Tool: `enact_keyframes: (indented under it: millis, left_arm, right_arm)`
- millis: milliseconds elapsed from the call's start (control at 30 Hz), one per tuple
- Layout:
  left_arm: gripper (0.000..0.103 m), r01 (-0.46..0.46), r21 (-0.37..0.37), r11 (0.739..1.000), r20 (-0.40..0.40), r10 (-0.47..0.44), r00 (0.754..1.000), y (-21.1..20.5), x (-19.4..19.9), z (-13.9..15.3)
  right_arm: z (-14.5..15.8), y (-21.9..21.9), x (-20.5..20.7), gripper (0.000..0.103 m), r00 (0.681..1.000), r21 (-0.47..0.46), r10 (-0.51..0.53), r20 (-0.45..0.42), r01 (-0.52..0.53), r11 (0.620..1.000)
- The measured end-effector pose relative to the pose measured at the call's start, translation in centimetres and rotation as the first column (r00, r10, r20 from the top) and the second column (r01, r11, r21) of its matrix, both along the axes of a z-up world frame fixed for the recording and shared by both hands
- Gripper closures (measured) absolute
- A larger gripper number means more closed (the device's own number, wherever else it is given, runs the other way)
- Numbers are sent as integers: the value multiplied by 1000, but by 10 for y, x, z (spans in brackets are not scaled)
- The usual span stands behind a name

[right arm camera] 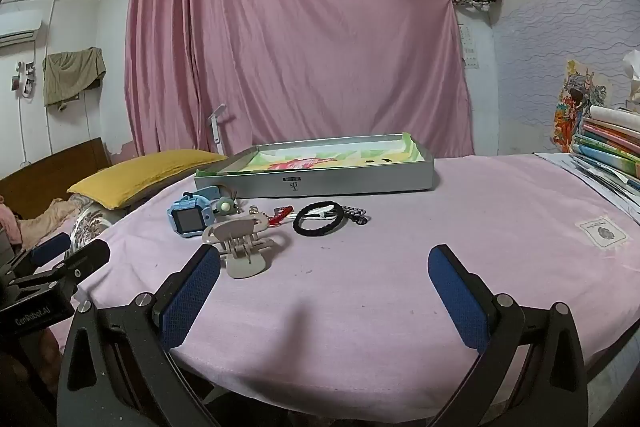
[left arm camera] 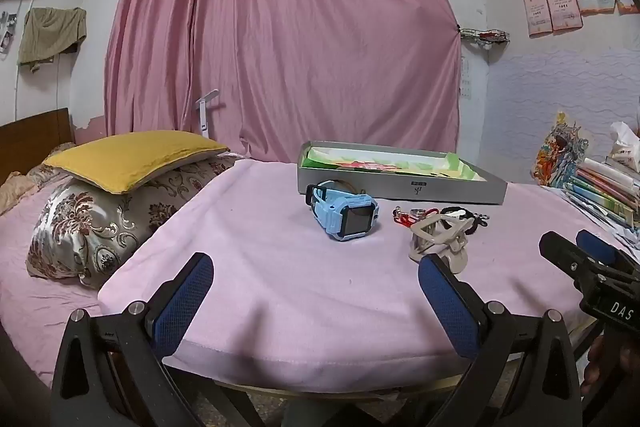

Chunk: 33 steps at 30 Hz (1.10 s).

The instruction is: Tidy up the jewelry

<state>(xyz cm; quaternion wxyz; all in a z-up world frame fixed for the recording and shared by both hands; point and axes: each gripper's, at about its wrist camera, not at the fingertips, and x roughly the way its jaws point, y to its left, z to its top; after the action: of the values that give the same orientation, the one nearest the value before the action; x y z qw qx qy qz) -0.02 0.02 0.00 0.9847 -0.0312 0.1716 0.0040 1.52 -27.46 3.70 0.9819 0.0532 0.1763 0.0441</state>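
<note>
A shallow grey box [left arm camera: 400, 189] [right arm camera: 320, 179] with a colourful lining lies open at the back of the pink-covered table [left arm camera: 280, 287]. In front of it lie a blue smartwatch [left arm camera: 344, 213] [right arm camera: 188, 217], a beige claw hair clip [left arm camera: 438, 231] [right arm camera: 240, 243], a black hair tie [right arm camera: 320, 219], a red charm [left arm camera: 404, 219] [right arm camera: 280, 215] and a beaded chain [right arm camera: 356, 213]. My left gripper [left arm camera: 316, 279] is open and empty near the table's front edge. My right gripper [right arm camera: 324, 275] is open and empty, also at the front edge; it shows at the right of the left wrist view [left arm camera: 576, 255].
A yellow pillow [left arm camera: 132, 159] on patterned bedding lies to the left on the bed. A stack of books [right arm camera: 612, 151] and papers sits at the table's right. A pink curtain [left arm camera: 280, 27] hangs behind. A white label [right arm camera: 602, 233] is on the cloth at right.
</note>
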Motion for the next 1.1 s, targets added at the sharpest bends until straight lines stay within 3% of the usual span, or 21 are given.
enact_keyframes:
  millis: [1100]
  left_arm:
    - [0,5,-1,1000,-6,-5,1000,1,-2,1]
  right_arm:
    - [1,-1,-1,1,1000,-4,0,-5,0,1000]
